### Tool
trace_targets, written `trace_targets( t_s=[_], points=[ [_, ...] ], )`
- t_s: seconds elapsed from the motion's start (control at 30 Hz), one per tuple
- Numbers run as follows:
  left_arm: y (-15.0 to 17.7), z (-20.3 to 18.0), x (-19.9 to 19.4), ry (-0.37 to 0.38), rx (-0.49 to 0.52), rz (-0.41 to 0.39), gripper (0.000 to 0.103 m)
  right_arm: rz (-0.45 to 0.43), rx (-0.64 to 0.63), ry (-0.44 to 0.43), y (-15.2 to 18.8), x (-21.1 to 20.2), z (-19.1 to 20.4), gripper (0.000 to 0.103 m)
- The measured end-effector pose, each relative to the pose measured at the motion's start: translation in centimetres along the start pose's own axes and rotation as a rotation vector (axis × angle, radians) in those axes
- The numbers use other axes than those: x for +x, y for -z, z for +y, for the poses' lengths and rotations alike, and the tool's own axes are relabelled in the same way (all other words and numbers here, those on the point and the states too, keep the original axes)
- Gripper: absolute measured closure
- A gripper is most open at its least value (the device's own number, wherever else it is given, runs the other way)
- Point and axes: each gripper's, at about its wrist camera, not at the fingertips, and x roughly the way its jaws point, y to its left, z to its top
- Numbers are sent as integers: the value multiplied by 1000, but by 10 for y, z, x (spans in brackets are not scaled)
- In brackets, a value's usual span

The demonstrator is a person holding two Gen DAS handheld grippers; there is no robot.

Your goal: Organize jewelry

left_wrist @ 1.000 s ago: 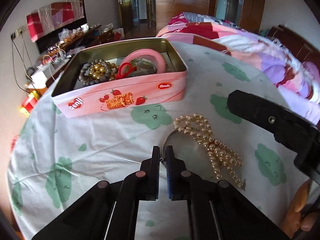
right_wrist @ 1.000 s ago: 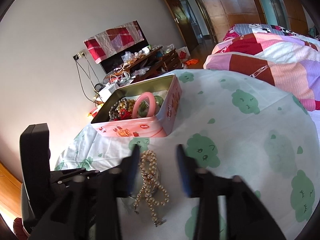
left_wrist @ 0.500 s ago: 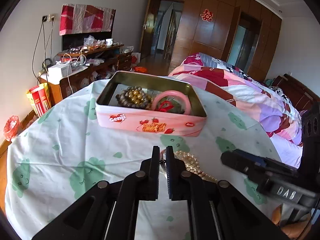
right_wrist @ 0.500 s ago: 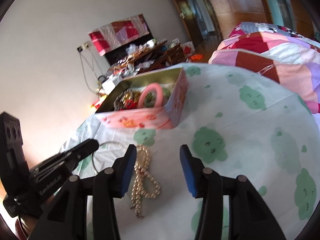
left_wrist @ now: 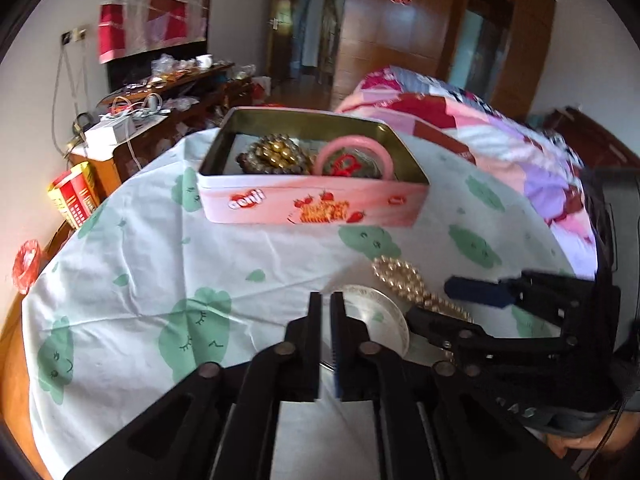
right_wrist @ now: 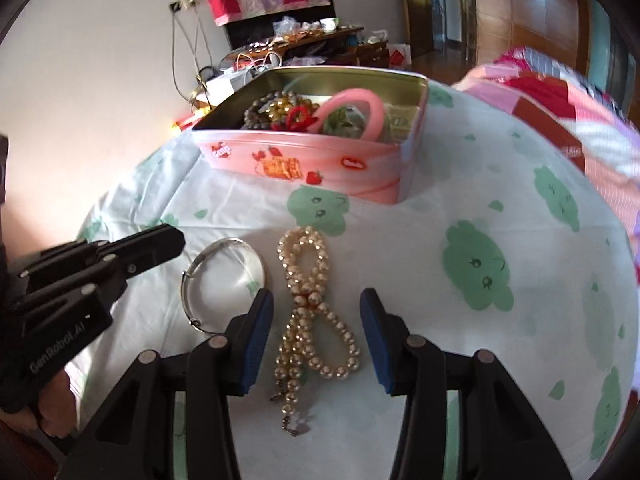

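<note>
Risk, pearl necklace: it is laid in loose loops on the tablecloth, near the middle, with a clasp tail trailing toward the near edge. If only one strand is pinched, the rest is likely to swing free, snag on the tin's rim, or slide off the pads. Cloth may also be caught along with the beads, since the pads are set low over it.

Risk, silver bangle: it lies flat just left of the pearls, touching or almost touching the right gripper's left pad. It could be nudged or dragged when that gripper is closed.

Risk, crowding: the two tools are close together over the same small patch, so a knock between them is judged possible.

Right gripper: angled steeply down, jaws parted and straddling the necklace's midsection; nothing is pressed yet.

Left gripper: also tilted down, held left of the bangle. Its jaws are opening, with only a narrow slit shown and nothing seen between them. In the left wrist view the bangle sits just beyond its tips.

Pink tin: at the far side, lid off, already holding beads and a pink bangle.
</note>
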Motion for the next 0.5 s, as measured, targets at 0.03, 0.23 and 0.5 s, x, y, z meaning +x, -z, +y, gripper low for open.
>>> trace_targets(
  t_s=[0.03, 0.23, 0.5],
  points=[
    [0, 0, 1, 5, 5, 7, 76, 7, -29, 21, -1, 1, 4, 53],
    [4, 0, -8, 41, -1, -7, 32, 17, -108, 76, 0, 2, 12, 86],
    [2, -25, 25, 1, 74, 127, 32, -112, 184, -10, 7, -24, -47, 88]
  ],
)
